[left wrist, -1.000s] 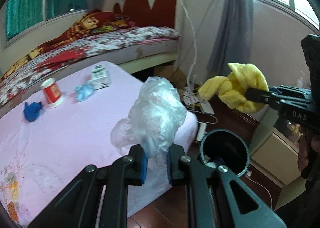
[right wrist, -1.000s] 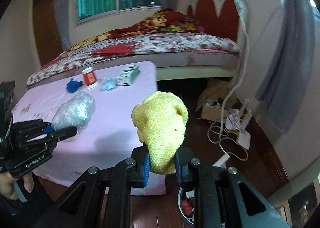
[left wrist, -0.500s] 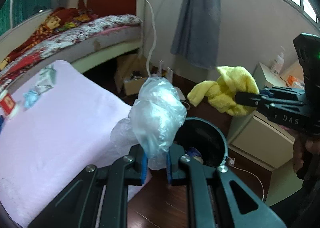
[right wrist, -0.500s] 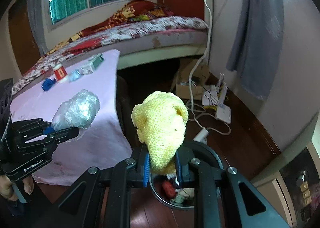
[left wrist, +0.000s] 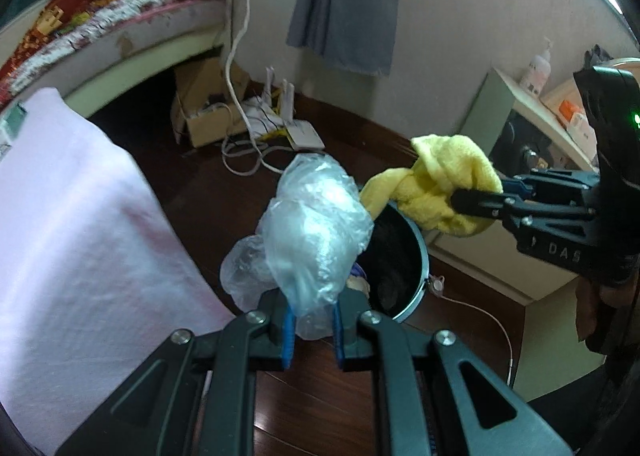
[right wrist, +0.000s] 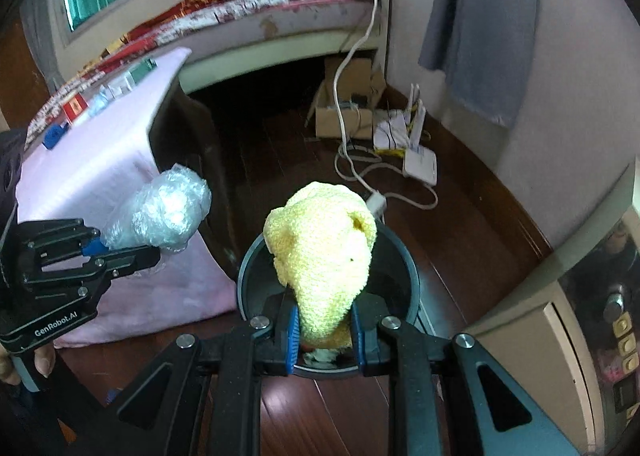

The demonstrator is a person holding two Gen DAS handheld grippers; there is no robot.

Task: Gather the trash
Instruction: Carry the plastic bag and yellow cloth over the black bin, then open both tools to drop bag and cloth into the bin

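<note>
Bin [right wrist: 404,268] on floor just beside pink-covered tabletop [left wrist: 72,224], mouth open, some rubbish already inside. Right gripper [right wrist: 325,330] clamped on yellow cloth [right wrist: 324,252], fingers [right wrist: 294,336] pinching its lower end so bulk stands up above them; cloth hanging directly over bin mouth, apparently lined up for a drop. Left gripper [left wrist: 311,326] closed on crumpled clear plastic bag [left wrist: 316,224], squeezed at base, wad held over bin's near rim, partly over floor. Both grippers angled down toward bin, probably so a release sends each item straight in. Likely step: carry done, release pending. Plastic light and springy, may cling to fingers or drift onto rim; cloth heavier, should fall clean. More trash on tabletop's far end: red cup [right wrist: 75,107], blue scrap [right wrist: 54,135], small carton [right wrist: 136,76], not yet collected.
</note>
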